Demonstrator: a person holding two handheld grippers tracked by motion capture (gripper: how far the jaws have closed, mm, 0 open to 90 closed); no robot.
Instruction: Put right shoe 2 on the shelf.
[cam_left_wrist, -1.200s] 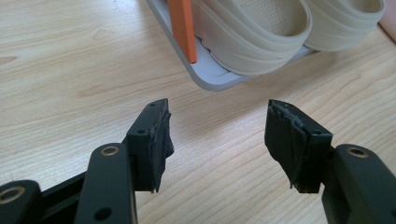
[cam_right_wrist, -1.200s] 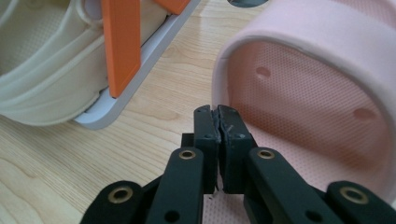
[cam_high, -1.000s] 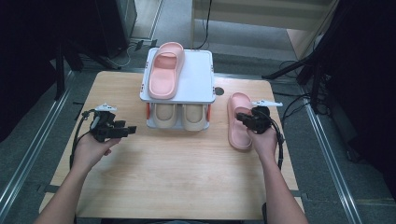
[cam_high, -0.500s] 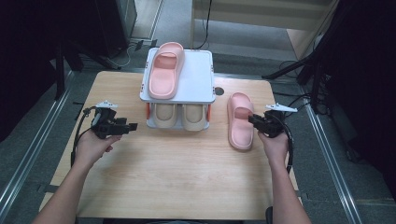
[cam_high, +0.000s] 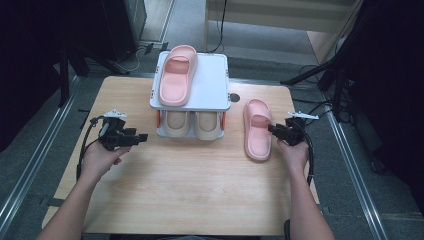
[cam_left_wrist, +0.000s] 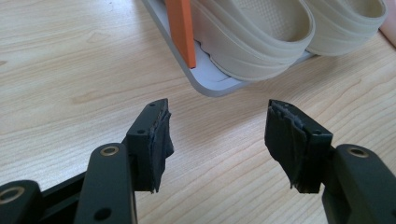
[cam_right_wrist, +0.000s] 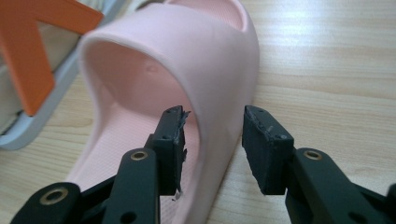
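The pink slipper (cam_high: 257, 129) lies flat on the bench (cam_high: 200, 190) just right of the shoe rack (cam_high: 192, 102). The right gripper (cam_right_wrist: 212, 140) has just been opening, its fingers (cam_right_wrist: 264, 147) now straddling the slipper's outer strap wall without pressing it. The left gripper (cam_left_wrist: 219, 140) hovers with fingers wide and empty near the rack's lower shelf.

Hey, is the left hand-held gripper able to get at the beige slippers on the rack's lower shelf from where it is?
Probably yes: the left hand-held gripper is open, aimed at the beige slippers, bare table between; only the orange post crowds one side.
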